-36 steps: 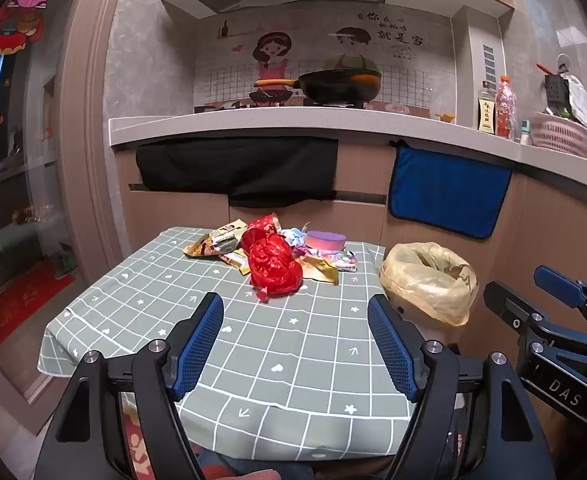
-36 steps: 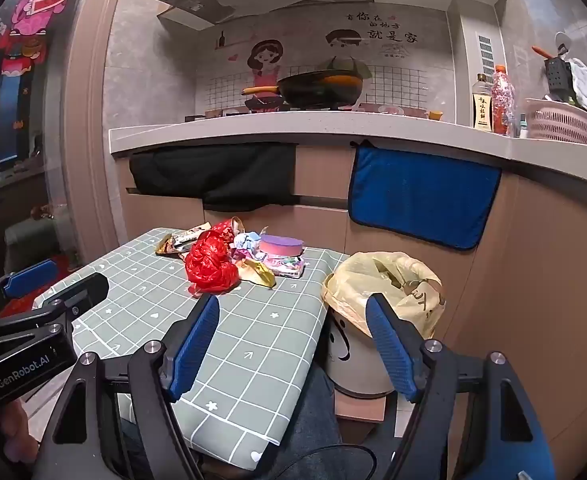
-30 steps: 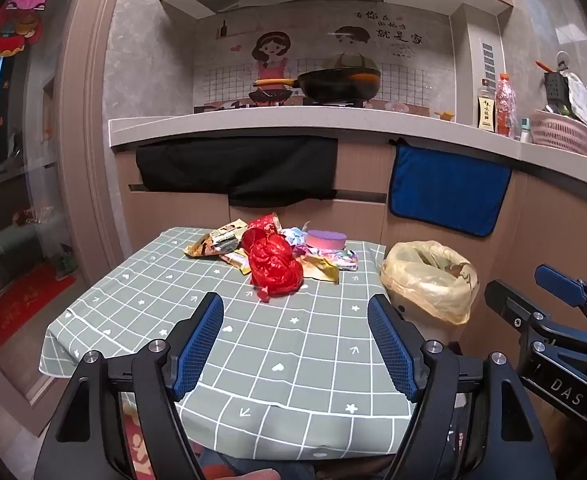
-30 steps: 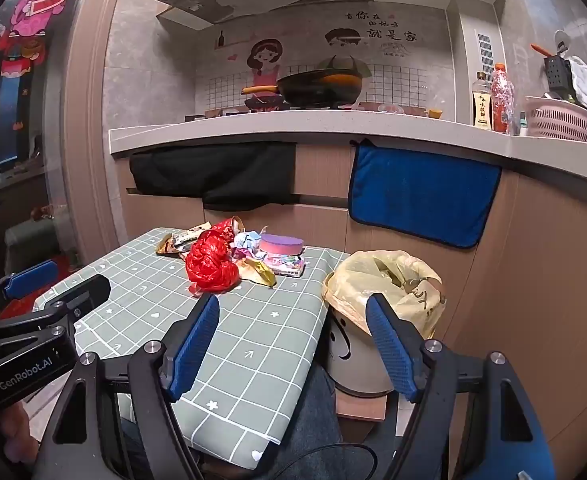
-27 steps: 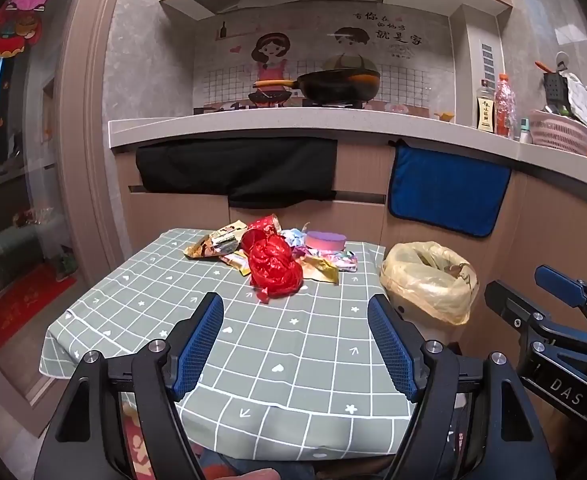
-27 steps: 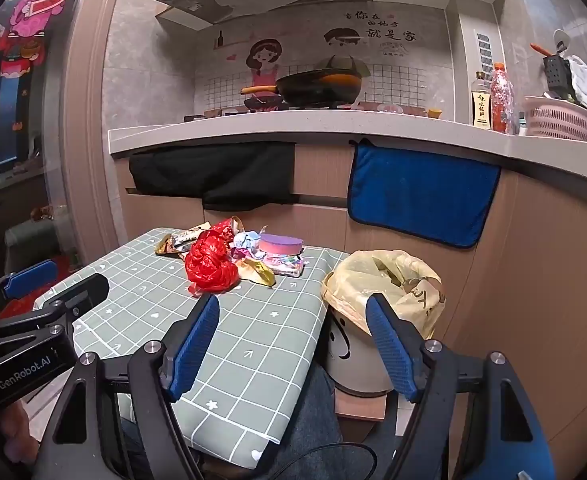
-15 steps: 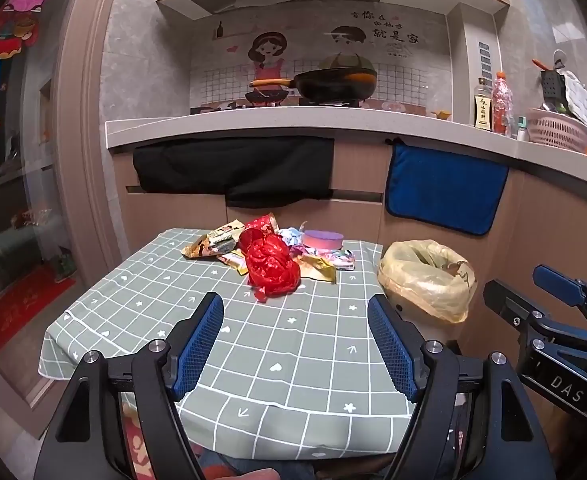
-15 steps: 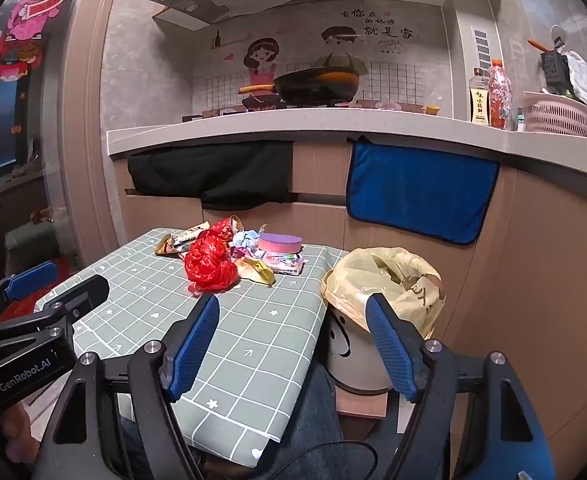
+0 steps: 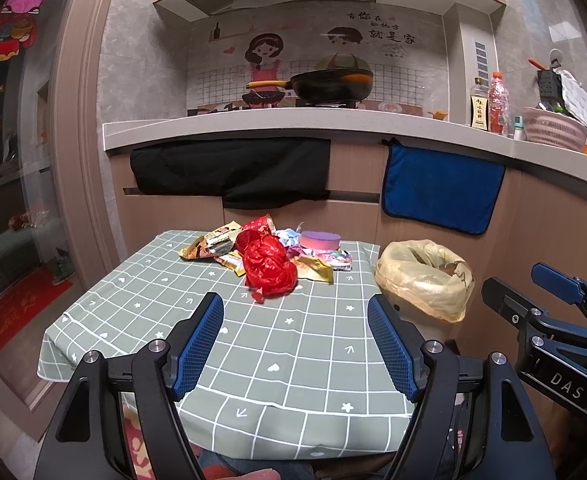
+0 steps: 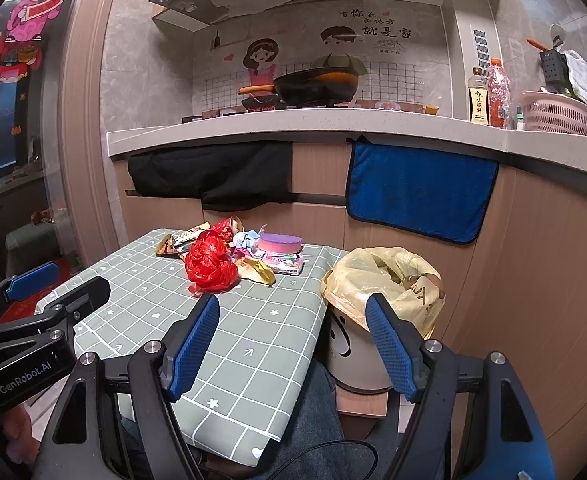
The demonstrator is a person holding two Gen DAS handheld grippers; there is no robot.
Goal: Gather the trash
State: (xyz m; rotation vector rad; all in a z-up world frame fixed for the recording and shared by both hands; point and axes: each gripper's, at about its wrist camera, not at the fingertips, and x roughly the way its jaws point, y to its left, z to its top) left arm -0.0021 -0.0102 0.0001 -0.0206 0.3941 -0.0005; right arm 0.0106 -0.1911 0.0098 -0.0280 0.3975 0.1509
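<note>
A pile of trash lies at the far end of the green checked table (image 9: 253, 344): a crumpled red plastic bag (image 9: 268, 266), snack wrappers (image 9: 209, 245), a yellow wrapper (image 9: 313, 268) and a pink and purple sponge (image 9: 319, 240). The red bag also shows in the right wrist view (image 10: 209, 266). A bin lined with a yellow bag (image 9: 423, 280) stands right of the table, also in the right wrist view (image 10: 381, 284). My left gripper (image 9: 295, 344) is open and empty above the table's near part. My right gripper (image 10: 291, 342) is open and empty near the table's right edge.
A kitchen counter (image 9: 293, 120) runs behind the table, with a pan (image 9: 329, 84), bottles (image 9: 489, 104) and a pink basket (image 9: 553, 132). A black cloth (image 9: 229, 172) and a blue towel (image 9: 441, 192) hang on the cabinet front. A glass door is at the left.
Both grippers have shifted only slightly; the view has barely changed. The trash and the bin have not moved.
</note>
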